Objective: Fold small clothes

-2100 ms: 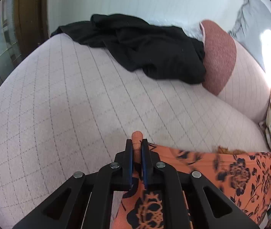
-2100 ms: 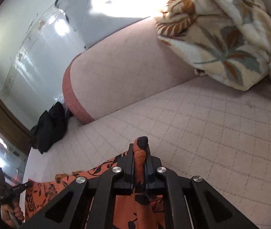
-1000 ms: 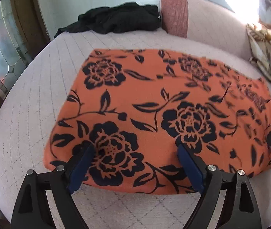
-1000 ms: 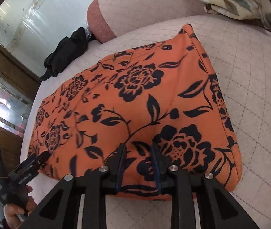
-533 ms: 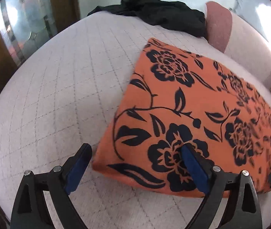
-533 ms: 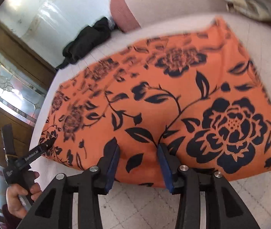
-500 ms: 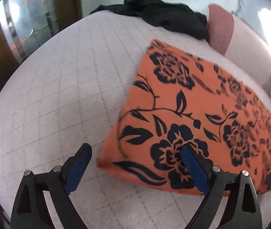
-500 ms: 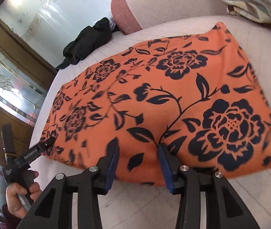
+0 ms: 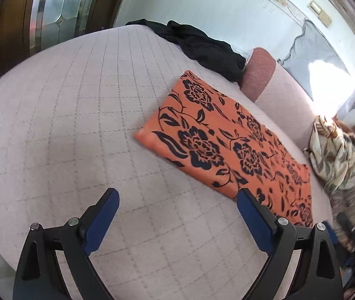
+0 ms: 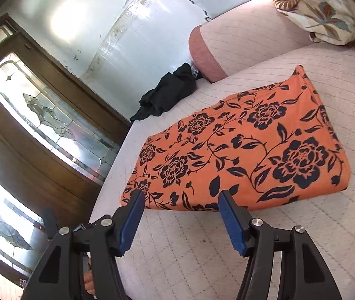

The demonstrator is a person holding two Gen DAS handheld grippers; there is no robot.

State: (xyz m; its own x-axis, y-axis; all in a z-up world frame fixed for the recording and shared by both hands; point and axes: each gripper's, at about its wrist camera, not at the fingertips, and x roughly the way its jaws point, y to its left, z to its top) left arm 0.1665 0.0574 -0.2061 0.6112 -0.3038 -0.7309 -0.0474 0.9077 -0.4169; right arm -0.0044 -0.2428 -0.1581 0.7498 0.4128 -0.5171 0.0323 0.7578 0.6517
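Matt, probably knit orange cloth [image 10: 247,145]

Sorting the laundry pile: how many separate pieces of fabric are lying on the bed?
3: orange floral cloth folded mid-bed, black garment by the bolster's end, cream leaf-print fabric on the bolster. More may be hidden.

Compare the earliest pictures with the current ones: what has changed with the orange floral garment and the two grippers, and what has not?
Both grippers let go of the orange floral garment, which now lies folded flat on the quilted mattress. The left gripper stands wide open and clear of it; the right gripper has drawn back, jaws opening, nothing between them. The black garment and patterned blanket stayed put.
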